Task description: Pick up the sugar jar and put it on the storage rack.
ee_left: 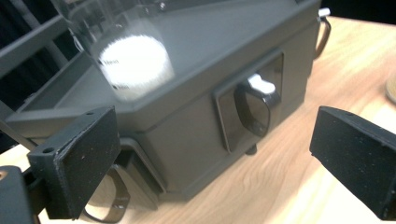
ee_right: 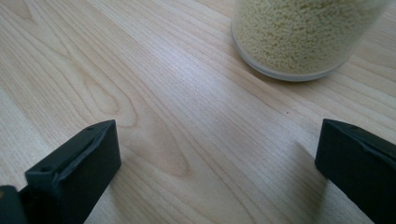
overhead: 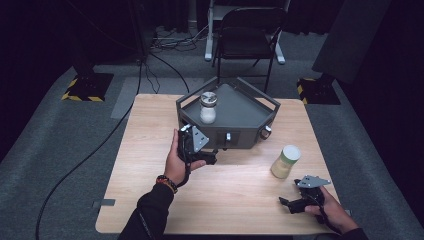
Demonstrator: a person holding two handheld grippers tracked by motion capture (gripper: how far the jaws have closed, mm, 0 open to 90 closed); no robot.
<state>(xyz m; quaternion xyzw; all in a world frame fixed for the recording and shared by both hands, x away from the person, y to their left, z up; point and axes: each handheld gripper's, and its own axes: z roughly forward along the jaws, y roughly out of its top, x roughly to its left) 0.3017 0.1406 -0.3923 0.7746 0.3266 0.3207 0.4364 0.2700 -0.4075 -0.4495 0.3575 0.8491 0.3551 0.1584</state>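
A dark grey stand [overhead: 240, 107] with low rails sits at the table's far middle. A glass jar of white powder [overhead: 208, 107] with a metal lid stands on its left part. My left gripper [overhead: 210, 154] is open, held just off the stand's front left face. In the left gripper view its jaws frame the stand's front panel [ee_left: 196, 126] and a dark handle [ee_left: 256, 109], with the white-powder jar [ee_left: 133, 60] above. A jar of yellow grains [overhead: 286, 161] stands on the table at right. My right gripper [overhead: 288, 203] is open and empty, low over the wood short of the grain jar [ee_right: 303, 37].
A folding chair [overhead: 250, 35] stands behind the table. Cables [overhead: 100, 145] run over the grey floor at left. Two post bases with yellow-black tape [overhead: 87, 87] flank the table's far corners. Bare wood [overhead: 235, 195] spreads between the two grippers.
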